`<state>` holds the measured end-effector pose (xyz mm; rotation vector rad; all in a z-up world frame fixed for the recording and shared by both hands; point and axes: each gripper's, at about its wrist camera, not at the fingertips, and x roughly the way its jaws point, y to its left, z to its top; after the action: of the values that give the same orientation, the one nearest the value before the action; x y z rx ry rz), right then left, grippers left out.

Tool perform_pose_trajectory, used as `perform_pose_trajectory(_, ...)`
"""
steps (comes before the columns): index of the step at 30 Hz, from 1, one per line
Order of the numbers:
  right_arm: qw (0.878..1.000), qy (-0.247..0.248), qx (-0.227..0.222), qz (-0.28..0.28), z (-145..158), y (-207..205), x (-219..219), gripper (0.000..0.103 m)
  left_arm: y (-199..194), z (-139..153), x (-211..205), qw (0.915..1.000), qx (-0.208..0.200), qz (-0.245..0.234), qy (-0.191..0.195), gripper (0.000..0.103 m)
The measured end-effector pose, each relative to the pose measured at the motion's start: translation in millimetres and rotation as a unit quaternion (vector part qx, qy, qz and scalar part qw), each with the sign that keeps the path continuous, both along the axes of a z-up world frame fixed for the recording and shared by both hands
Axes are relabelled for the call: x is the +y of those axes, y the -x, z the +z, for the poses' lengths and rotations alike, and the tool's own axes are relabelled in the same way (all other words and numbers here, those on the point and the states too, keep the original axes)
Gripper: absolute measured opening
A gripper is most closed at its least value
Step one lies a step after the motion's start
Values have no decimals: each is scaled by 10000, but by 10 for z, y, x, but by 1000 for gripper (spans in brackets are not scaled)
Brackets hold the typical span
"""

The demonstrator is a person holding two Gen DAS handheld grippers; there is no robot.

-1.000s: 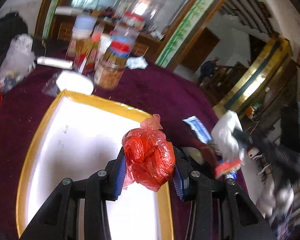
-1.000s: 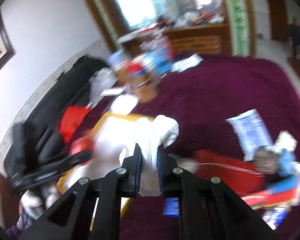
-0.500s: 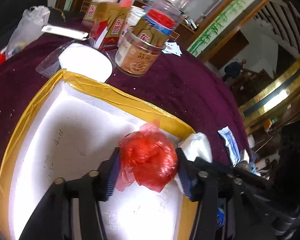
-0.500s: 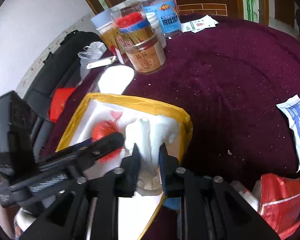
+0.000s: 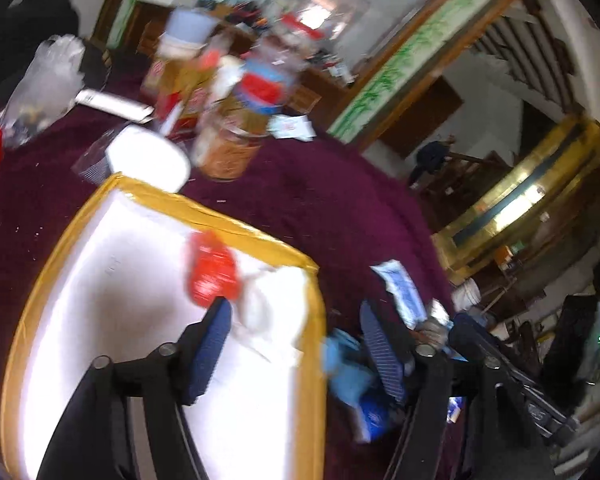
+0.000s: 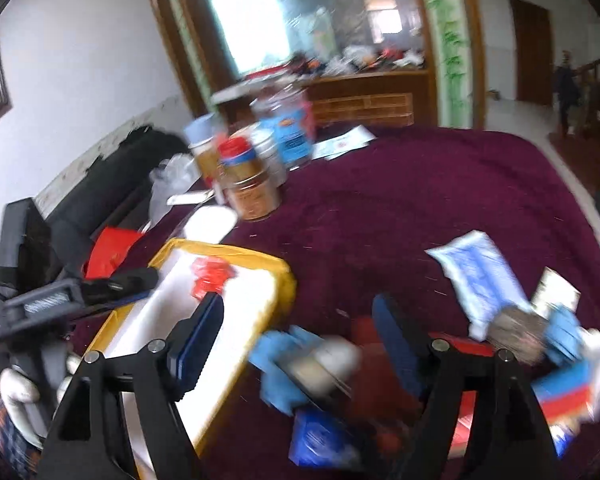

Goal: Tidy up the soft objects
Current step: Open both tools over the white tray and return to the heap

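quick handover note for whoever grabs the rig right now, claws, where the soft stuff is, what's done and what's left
Left claw: open, nothing between the jaws, which have just been opening; it sits over the box's right rim.
Right claw: open, empty, jaws have just been opening; it is over the pile beside the box.
Done: red bag and white cloth lie loose in the box.
Left: blue glove, blue-white packet and the rest of the blurred pile on the tablecloth.
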<state>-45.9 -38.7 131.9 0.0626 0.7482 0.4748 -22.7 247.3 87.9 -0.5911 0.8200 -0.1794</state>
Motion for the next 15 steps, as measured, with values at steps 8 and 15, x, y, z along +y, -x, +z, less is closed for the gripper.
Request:
perform_pose_trajectory(8, 9956, -58, 197, -911, -378, 510, -1127, 76, 517, 158, -805, 9966, -273, -749, -210, 78)
perform_pose_trajectory(15, 9908, -125, 319, -1312, -617, 751, -1645, 76, 666, -136, -1787, 9823, 138, -1696, -785, 78)
